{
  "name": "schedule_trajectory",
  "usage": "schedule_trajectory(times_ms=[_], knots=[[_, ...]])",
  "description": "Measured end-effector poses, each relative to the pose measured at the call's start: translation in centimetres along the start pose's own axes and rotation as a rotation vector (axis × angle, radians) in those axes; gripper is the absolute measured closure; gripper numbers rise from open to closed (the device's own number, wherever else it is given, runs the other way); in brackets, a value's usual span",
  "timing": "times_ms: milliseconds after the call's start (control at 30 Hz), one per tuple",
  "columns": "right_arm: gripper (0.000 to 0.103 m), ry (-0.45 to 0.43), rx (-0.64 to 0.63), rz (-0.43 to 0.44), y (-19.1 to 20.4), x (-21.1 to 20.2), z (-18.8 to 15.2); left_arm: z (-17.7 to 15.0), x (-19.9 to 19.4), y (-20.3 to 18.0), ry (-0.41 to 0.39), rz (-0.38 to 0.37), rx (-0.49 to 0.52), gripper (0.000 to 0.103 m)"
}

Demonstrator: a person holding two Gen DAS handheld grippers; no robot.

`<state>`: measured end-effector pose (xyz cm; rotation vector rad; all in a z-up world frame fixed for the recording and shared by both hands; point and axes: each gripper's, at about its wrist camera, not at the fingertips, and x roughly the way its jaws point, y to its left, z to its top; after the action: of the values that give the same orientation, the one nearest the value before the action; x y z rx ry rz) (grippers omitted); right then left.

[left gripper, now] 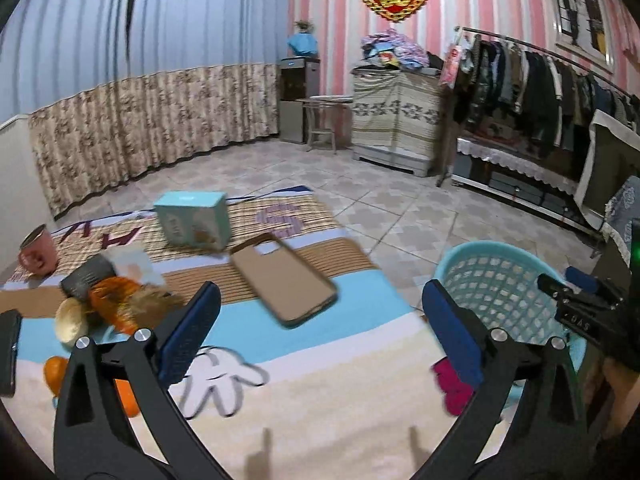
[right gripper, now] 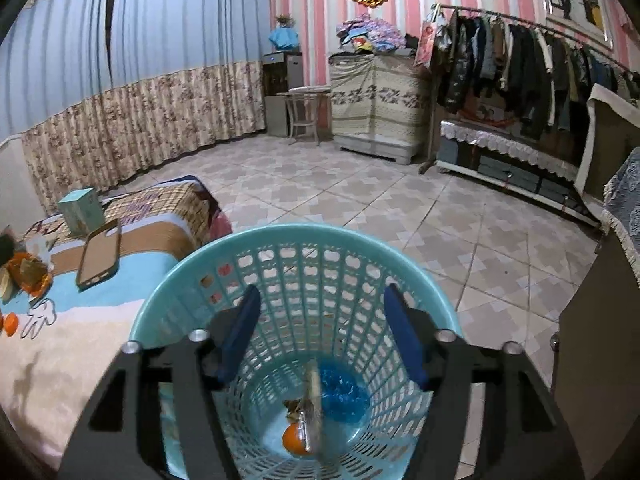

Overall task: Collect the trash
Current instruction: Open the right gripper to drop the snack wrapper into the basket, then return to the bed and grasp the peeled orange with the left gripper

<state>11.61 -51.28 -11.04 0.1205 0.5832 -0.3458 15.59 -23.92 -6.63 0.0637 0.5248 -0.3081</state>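
Note:
My right gripper [right gripper: 322,336] stands open over the teal mesh basket [right gripper: 296,236]. Below its fingers, on the basket's floor, lie a brownish wrapper [right gripper: 312,400], an orange piece [right gripper: 294,442] and blue plastic [right gripper: 342,394]; the pads touch none of them. My left gripper [left gripper: 320,332] is wide open above the bed's blanket [left gripper: 320,400], with nothing between its fingers. A heap of trash lies to its left: orange peel [left gripper: 112,304], a grey crumpled piece [left gripper: 86,276] and a pale shell-like scrap [left gripper: 70,324]. The basket [left gripper: 504,292] stands to its right beside the bed.
On the bed also lie a tan phone case [left gripper: 284,284], a teal box [left gripper: 192,220], a pink mug [left gripper: 38,254], an orange fruit [left gripper: 56,372] and a black phone [left gripper: 8,352]. A magenta item [left gripper: 452,384] lies by the basket. Tiled floor [right gripper: 360,192] stretches beyond it.

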Motion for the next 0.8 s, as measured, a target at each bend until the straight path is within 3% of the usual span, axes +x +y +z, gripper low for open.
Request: schedule_trajectory(times_ms=[133,233,467,800], knots=[[0.015,0.011,0.017,-0.014,0.3,0.1,0.1,0.1,-0.7,2.3,-0.008,0.028,-0.034,0.006],[0.009,0.0,0.001,-0.029,1.2,-0.4,0.5,0.2,-1.5,3.7,-0.016,0.053,-0.039,0.006],[0.005,-0.042,-0.047,-0.014,5.3,-2.6,1.2,-0.5,-3.1,7.6,-0.018,0.087,-0.076,0.006],[0.005,-0.083,-0.112,0.085,13.2,-5.1,1.0,-1.6,-5.1,12.7,-0.019,0.177,-0.094,0.006]])
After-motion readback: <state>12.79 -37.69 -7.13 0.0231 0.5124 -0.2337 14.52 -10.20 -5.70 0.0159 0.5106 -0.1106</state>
